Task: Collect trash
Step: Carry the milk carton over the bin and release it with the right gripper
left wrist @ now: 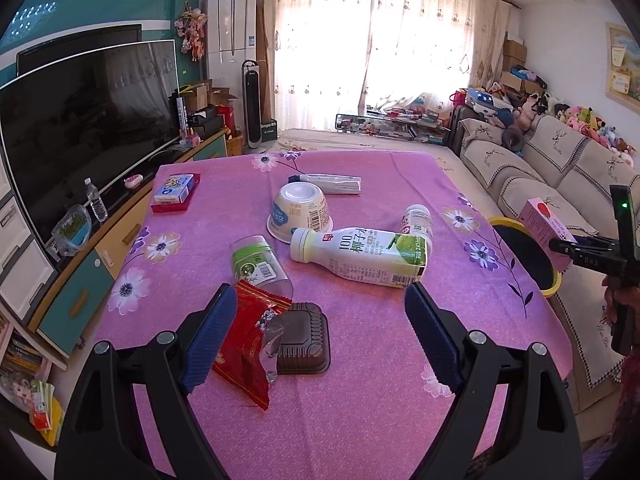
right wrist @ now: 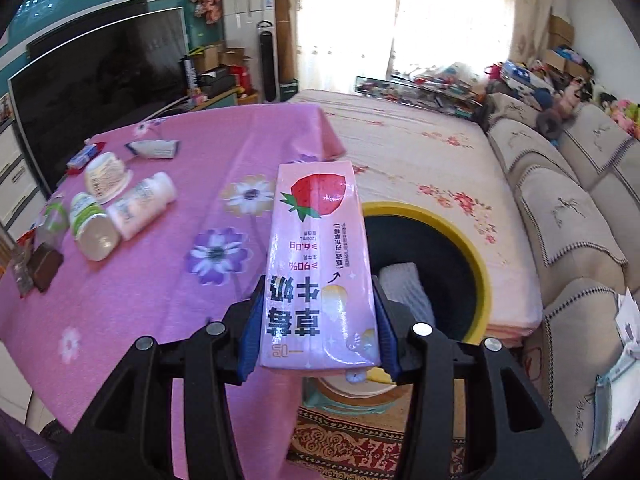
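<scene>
Two blue-padded fingers of the left gripper (left wrist: 316,332) stand wide apart and hold nothing at the bottom of the left wrist view, bracketing a red wrapper (left wrist: 248,340) and dark plastic tray (left wrist: 304,338) low on the pink tablecloth (left wrist: 360,400), so closing here might pinch both or snag cloth. Right wrist view: the right gripper (right wrist: 316,328) clamps a pink strawberry milk carton (right wrist: 316,264) at centre, beside the yellow-rimmed bin (right wrist: 476,248) at centre right; released early, I judge it could hit the rim or fall outside.
</scene>
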The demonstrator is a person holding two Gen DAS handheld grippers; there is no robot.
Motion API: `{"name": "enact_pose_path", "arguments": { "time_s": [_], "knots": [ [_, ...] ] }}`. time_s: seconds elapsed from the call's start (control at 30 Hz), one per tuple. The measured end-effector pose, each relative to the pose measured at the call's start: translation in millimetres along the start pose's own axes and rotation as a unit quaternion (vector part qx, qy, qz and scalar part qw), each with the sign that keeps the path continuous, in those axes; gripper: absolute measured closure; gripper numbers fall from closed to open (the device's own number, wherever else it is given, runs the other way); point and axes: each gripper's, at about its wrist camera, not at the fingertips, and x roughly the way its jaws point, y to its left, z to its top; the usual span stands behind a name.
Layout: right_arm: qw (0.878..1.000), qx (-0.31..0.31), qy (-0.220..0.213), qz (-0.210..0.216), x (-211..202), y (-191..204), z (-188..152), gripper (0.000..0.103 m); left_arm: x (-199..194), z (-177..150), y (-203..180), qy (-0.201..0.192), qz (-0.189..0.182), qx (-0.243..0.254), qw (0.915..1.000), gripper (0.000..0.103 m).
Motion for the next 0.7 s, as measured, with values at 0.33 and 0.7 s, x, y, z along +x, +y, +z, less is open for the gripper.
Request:
{"name": "enact_pose_path", "arguments": {
  "time_s": [0.33,0.7],
  "knots": [
    [0.996,0.072,0.025,-0.039,49.4,-60.5,6.0,0.044,10.7,3.4,-13.9,0.009,-0.002,0.015,0.9998,0.018],
    [0.997,0.072,0.005,-0.024,24.0,-48.0,-3.8,0.043,38.7,8.2,-38.0,0.032,-0.031,0.042,0.9981,0.018]
  ]
}}
